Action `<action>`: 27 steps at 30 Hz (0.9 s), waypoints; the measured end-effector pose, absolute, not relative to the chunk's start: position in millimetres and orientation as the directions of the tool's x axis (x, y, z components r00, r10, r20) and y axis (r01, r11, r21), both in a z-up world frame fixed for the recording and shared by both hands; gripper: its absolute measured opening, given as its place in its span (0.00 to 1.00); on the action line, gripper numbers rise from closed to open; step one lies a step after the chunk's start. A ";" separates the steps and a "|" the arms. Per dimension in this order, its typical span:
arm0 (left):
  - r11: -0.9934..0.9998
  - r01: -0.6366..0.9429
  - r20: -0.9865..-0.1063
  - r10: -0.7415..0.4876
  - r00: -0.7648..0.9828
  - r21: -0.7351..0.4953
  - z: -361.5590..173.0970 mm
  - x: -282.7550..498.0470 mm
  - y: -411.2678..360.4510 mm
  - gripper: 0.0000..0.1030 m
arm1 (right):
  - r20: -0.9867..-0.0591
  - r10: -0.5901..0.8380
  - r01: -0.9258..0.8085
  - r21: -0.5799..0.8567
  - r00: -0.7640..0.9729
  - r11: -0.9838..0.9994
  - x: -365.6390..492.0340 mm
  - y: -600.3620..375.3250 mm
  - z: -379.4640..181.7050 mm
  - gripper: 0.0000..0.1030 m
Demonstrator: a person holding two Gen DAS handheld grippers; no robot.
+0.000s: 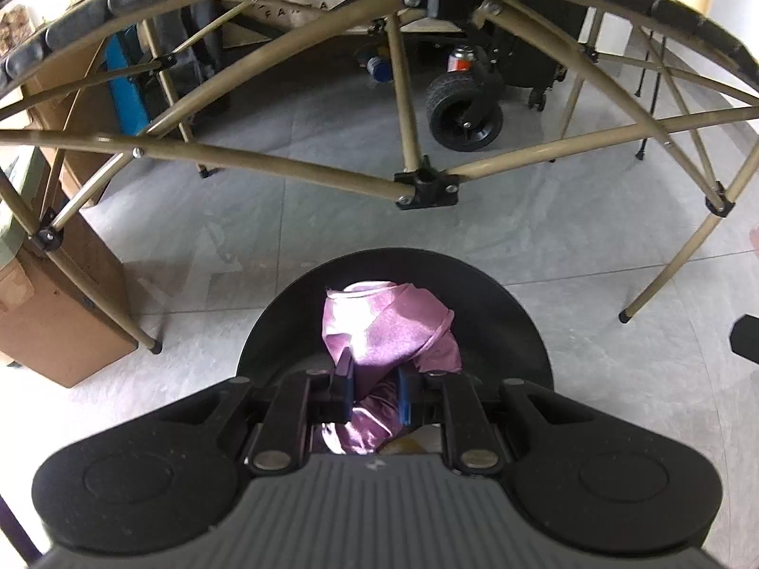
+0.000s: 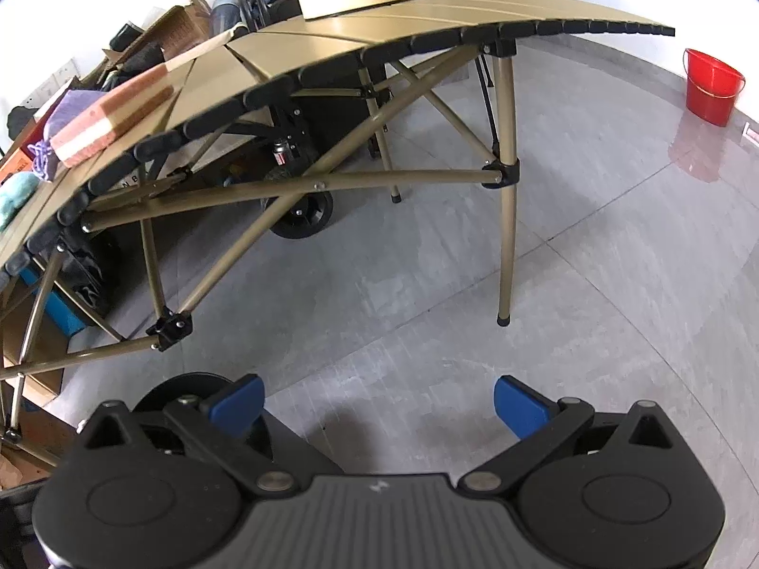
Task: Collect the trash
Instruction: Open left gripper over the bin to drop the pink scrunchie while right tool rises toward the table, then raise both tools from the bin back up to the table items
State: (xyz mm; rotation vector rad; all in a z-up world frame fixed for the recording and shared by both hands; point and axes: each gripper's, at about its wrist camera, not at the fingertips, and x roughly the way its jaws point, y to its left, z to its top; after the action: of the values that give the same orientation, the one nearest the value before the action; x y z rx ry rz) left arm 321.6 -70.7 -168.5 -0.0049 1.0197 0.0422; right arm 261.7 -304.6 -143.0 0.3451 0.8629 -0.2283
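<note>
Left wrist view shows my left gripper (image 1: 374, 381) clenched on the crumpled purple wrapper (image 1: 386, 327) above the black bin (image 1: 517, 332), so I should release only once centred, while my right gripper (image 2: 377, 405) hangs released and empty.

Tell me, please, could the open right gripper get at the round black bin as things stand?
Probably yes: the right gripper is empty, and the round black bin sits just beside its left finger on open floor, with nothing between.
</note>
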 end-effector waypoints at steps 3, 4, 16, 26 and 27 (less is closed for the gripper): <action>0.999 -0.045 -0.857 0.032 0.514 0.010 -170.6 322.9 -68.0 0.17 | -0.774 -0.057 0.325 0.198 0.631 0.925 262.8 -301.2 -143.9 1.00; 0.999 -0.047 -0.858 0.033 0.513 0.011 -171.1 323.0 -67.3 0.17 | -0.774 -0.057 0.323 0.196 0.631 0.926 263.1 -300.5 -144.2 1.00; 0.998 -0.068 -0.864 0.038 0.503 0.004 -172.2 323.7 -61.7 0.65 | -0.768 -0.051 0.314 0.198 0.638 0.929 262.4 -300.0 -141.7 1.00; 0.996 -0.089 -0.853 0.043 0.521 -0.004 -166.9 320.7 -55.0 1.00 | -0.763 -0.052 0.311 0.199 0.644 0.930 260.0 -299.4 -139.7 1.00; 0.996 -0.086 -0.850 0.045 0.526 -0.001 -166.1 320.2 -54.5 1.00 | -0.762 -0.053 0.311 0.198 0.645 0.930 259.7 -299.5 -139.4 1.00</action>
State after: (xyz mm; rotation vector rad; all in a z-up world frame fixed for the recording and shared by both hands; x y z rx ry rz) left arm 320.2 -54.5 -166.1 -0.0447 1.0146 0.0782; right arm 259.7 -299.5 -139.4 0.3270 0.8480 -0.2113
